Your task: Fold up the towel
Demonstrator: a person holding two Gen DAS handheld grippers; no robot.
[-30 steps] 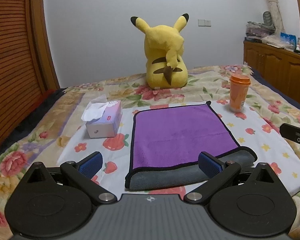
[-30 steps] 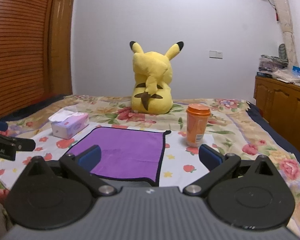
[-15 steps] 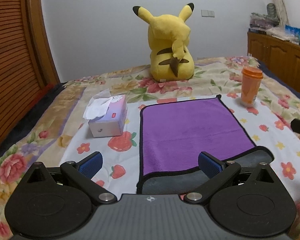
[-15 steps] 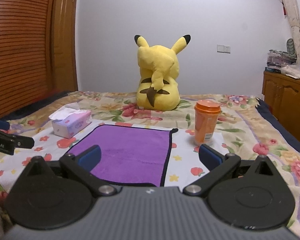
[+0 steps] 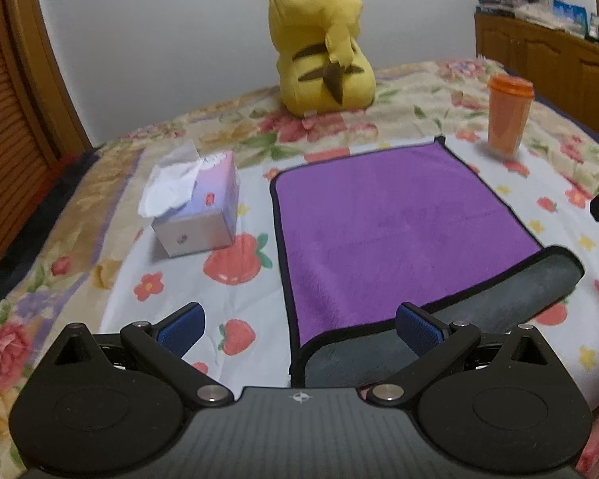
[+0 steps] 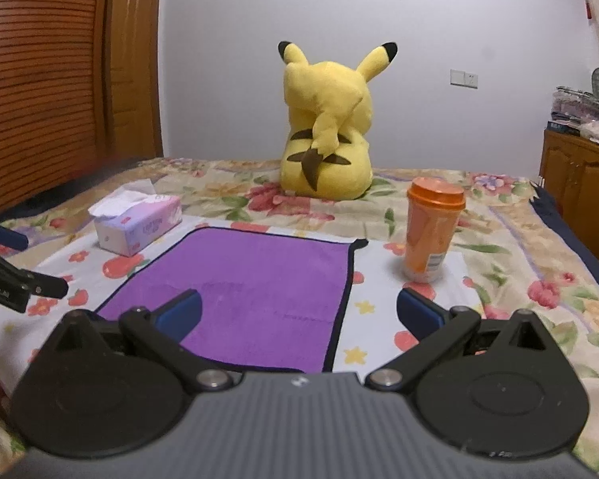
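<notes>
A purple towel (image 5: 395, 231) with black trim lies flat on the bed; its near edge is turned over and shows a grey underside (image 5: 499, 303). My left gripper (image 5: 299, 329) is open and empty, just above the towel's near left corner. The towel also shows in the right wrist view (image 6: 255, 287). My right gripper (image 6: 297, 313) is open and empty over the towel's near right edge. The left gripper's finger (image 6: 16, 279) shows at the left of the right wrist view.
A tissue box (image 5: 197, 207) sits left of the towel. An orange lidded cup (image 5: 507, 115) stands at the towel's far right corner. A yellow plush toy (image 5: 319, 48) sits behind. A wooden cabinet (image 5: 547, 64) stands at the right, a wooden door (image 6: 40, 80) at the left.
Both grippers have moved forward and lower toward the towel. The left view has shifted left so the towel's near left corner sits between its fingers. The towel has not moved.
</notes>
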